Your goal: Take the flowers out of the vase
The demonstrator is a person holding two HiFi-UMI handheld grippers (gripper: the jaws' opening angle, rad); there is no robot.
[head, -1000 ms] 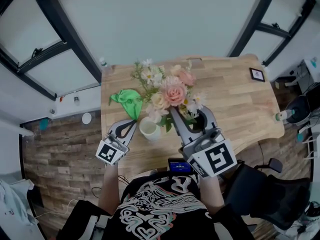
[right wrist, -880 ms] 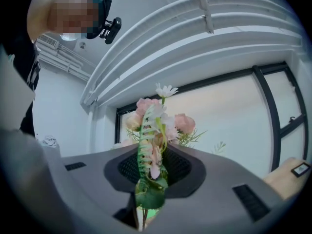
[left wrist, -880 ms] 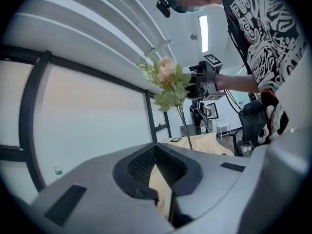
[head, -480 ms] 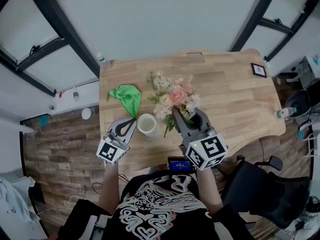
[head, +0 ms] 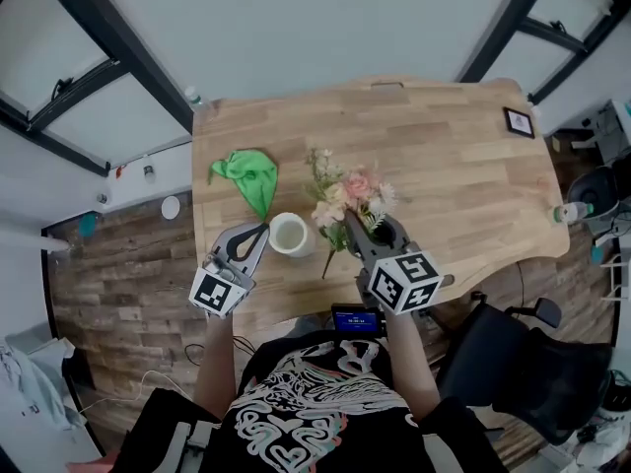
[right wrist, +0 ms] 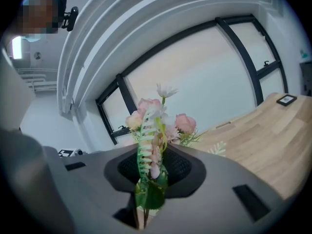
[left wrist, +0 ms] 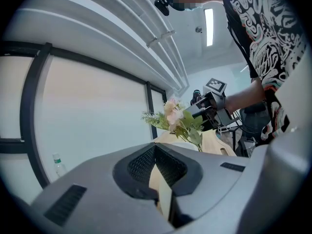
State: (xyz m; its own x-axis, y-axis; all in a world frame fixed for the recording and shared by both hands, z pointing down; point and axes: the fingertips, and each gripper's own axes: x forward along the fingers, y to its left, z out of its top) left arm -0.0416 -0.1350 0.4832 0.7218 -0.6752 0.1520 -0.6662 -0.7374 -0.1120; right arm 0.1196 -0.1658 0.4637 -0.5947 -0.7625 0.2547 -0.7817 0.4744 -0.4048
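At the near edge of the table [head: 463,180], left of its middle: the left gripper [head: 262,231], jaws shut, tips against the left side of the white vase [head: 289,234]. Cannot tell whether a sliver of its rim sits pinched between them.

Just right of the vase and clear of its mouth: the flowers [head: 347,193], clamped low on the stems by the right gripper [head: 370,227], jaws part closed on that bundle and on nothing else. Long axis of the bunch tilted, cut ends toward the near edge, heads leaning toward the far edge. Cannot tell whether the stem ends touch the wood.

Only the right hand on the task's thing, so probably a matter of laying it down on the bare wood to the right.

Farther off, toward the left edge: a green cloth [head: 248,173], well apart from the bunch.
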